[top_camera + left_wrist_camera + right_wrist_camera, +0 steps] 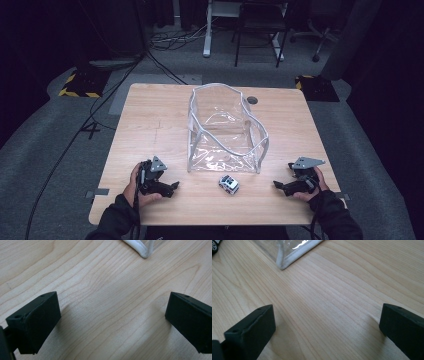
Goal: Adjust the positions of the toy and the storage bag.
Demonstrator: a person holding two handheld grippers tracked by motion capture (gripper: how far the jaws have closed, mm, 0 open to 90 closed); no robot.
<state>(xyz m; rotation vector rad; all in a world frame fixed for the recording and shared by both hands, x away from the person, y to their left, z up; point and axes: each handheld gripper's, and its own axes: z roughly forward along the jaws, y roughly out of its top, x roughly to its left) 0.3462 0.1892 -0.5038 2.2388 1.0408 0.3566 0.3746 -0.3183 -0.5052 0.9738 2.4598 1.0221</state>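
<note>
Nothing started. My left gripper [172,187] and right gripper [277,185] both spread, empty, resting on table [150,115]. Toy car [228,184] between them, at six o'clock of clear bag [225,130], outside. Grasping and bagging left, I judge.

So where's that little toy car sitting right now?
In the high view the toy car sits on the wooden table near the person's edge, just in front of the clear plastic bag, between the left gripper and right gripper.

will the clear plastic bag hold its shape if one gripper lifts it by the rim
Probably not: the clear plastic bag has thin, wrinkled see-through walls, so it would likely sag. Its white piped rim looks stiffer and may give a firmer hold. It probably weighs little.
</note>
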